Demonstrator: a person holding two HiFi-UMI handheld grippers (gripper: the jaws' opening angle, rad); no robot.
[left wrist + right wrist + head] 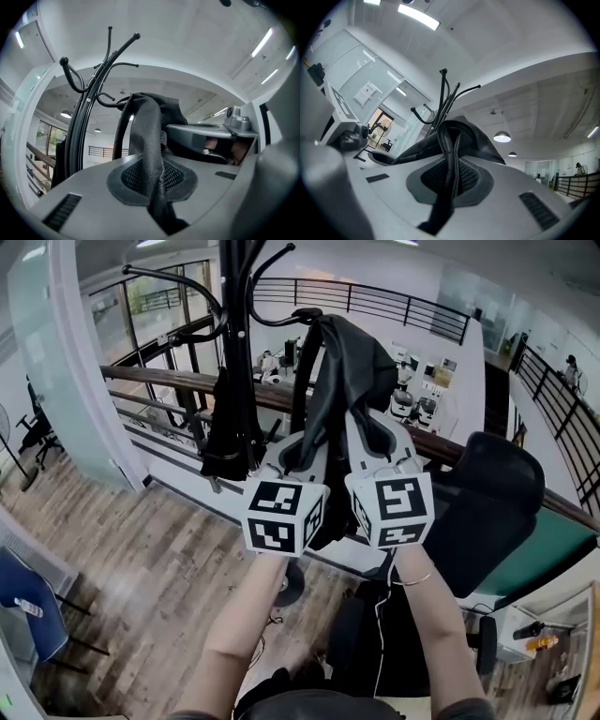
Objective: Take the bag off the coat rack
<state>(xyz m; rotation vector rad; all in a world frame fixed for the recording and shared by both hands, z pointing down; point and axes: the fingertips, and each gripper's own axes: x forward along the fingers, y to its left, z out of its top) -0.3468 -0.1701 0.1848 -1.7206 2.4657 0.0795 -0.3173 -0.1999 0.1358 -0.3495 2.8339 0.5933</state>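
A black bag [354, 371] hangs by its top at a curved hook of the black coat rack [236, 296]. My left gripper [298, 454] is shut on a woven black strap [149, 154] of the bag, just below and left of it. My right gripper [377, 442] sits beside it, shut on a folded black strap [450, 173] running up to the bag [461, 136]. In the left gripper view the coat rack [80, 126] stands left of the bag [157, 105]. Both straps run taut across the jaw pads.
A dark garment [225, 427] hangs on the rack's left side. A wooden handrail [159, 379] runs behind the rack. A black office chair [492, 498] stands at the right, a blue chair [23, 601] at the left edge, over a wood floor [159, 587].
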